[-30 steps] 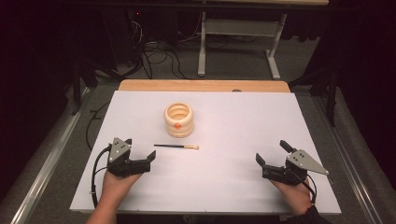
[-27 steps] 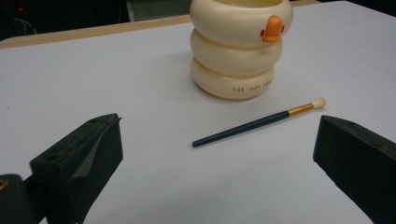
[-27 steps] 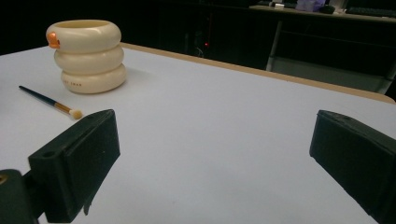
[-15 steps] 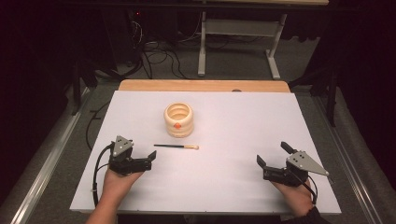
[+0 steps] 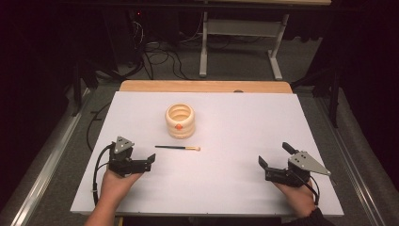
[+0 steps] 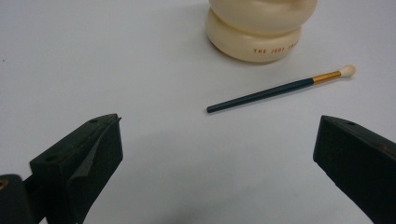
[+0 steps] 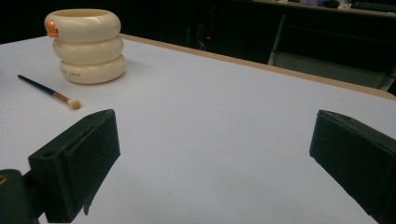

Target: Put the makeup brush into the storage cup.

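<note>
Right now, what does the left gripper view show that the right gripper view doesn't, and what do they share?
The left gripper view alone shows the orange lettering along the base of the cream ribbed ring-stacked holder close up, with its top cut off. The right gripper view alone shows that holder's open rim, its orange knob, the table's wooden far edge and dark room beyond. Both show the holder, the thin dark-handled brush with a gold ferrule and pale tip lying beside it, the white tabletop, and open black jaws holding nothing.
</note>
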